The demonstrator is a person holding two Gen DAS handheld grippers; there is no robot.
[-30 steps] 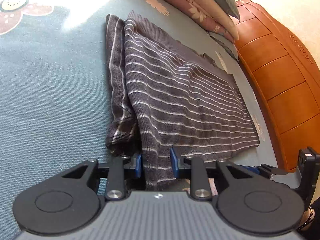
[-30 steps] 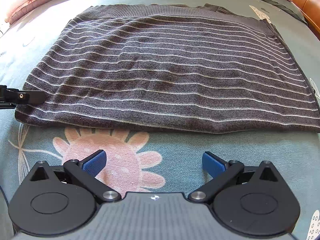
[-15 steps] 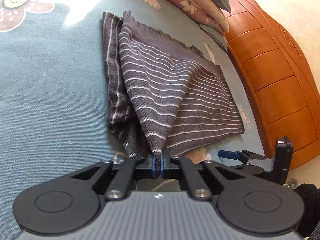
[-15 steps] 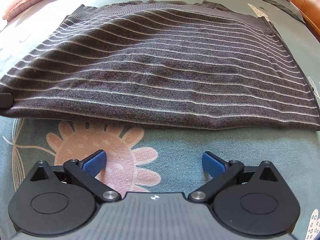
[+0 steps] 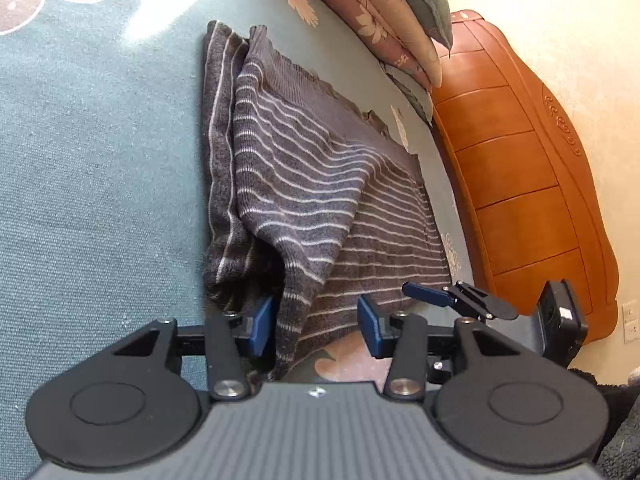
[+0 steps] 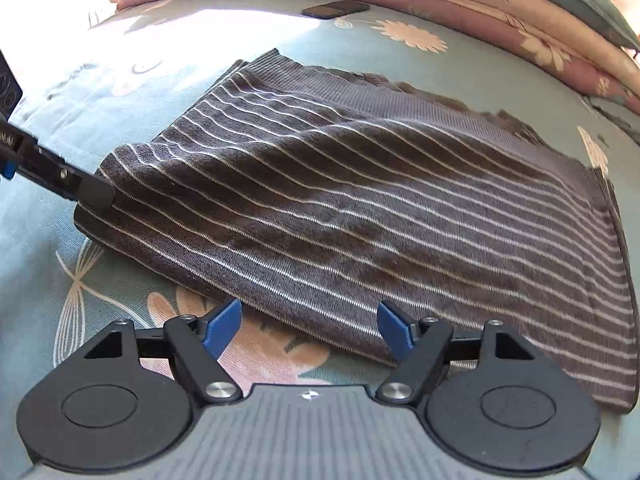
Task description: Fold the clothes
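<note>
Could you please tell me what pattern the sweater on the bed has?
The sweater is dark grey with thin pale horizontal stripes, clearest in the right wrist view.

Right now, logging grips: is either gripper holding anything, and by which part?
Nothing is held. The left gripper has just been opening, the sweater's corner loose between its fingers; the right gripper, closing, straddles its near edge.

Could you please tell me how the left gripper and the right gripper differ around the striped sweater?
The left gripper stands at a lifted corner of the striped sweater, with a fold hanging between its jaws; the right gripper faces the near hem, which barely reaches its tips. The left gripper's jaws have just been opening and stand narrower; the right gripper's have just been closing yet stand wider. Both have blue pads; neither clamps the fabric.
</note>
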